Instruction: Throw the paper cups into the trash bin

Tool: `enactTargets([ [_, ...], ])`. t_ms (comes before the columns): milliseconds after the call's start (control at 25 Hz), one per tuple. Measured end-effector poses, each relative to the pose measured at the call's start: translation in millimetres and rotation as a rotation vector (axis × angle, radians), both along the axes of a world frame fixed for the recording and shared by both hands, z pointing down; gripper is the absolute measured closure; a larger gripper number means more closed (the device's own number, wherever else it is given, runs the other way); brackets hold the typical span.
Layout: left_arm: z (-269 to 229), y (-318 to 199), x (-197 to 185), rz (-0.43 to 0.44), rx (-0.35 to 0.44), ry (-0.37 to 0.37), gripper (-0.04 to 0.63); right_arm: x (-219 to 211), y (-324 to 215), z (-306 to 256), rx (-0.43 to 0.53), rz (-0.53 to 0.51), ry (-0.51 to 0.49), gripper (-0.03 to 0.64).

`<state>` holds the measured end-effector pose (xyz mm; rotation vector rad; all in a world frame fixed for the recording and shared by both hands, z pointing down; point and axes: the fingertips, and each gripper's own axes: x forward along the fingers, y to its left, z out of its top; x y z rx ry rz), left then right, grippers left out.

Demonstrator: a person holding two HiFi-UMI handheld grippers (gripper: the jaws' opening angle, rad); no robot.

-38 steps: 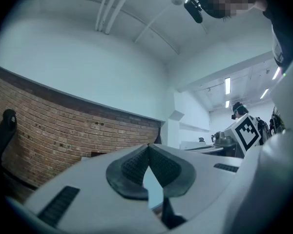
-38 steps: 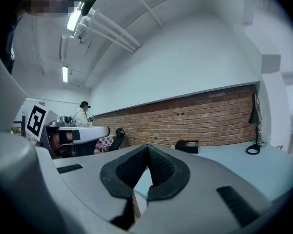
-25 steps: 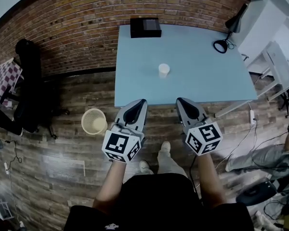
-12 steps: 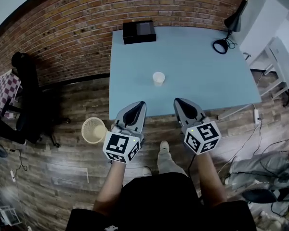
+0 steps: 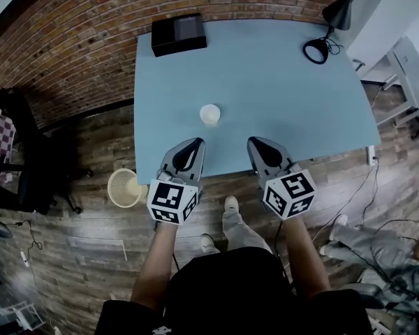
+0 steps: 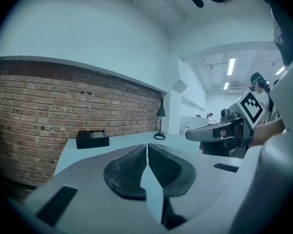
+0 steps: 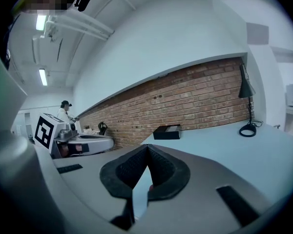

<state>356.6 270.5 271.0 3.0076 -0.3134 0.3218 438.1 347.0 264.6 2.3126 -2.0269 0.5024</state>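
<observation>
Now our left tongs (image 5: pixel 193 142) and right tongs (image 5: pixel 254 141) are shut, holding nothing.
We hold them over the worktop's (image 5: pixel 279 75) near edge, the paper cup (image 5: pixel 210 114) just past them.

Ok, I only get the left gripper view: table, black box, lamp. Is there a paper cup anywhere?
Observer: Yes. The head view shows one paper cup standing on the table, just ahead, between both claws.
Operator: And where do I drop it?
Observer: The trash bin stands on the floor by the table's near left corner, left of the left claw.
Operator: Is my other one free?
Observer: The right claw is shut, with nothing in it.
</observation>
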Motion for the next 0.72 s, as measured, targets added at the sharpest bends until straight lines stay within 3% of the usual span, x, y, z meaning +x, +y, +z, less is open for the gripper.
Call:
enactTargets([
  [240, 54, -23, 50, 0.017, 0.014, -0.135, 0.586, 41, -14, 38, -0.054, 0.006, -0.06, 0.623],
  [360, 83, -33, 72, 0.04, 0.021, -0.208, 0.499, 56, -21, 59, -0.078, 0.004, -0.093, 0.623],
  [600, 142, -50, 107, 0.088, 0.083, -0.375, 0.39, 74, -34, 95, -0.116, -0.001, -0.154, 0.623],
  [720, 171, -51, 117, 0.129, 0.132, -0.456, 0.365, 81, -39, 110, -0.132, -0.003, -0.184, 0.623],
])
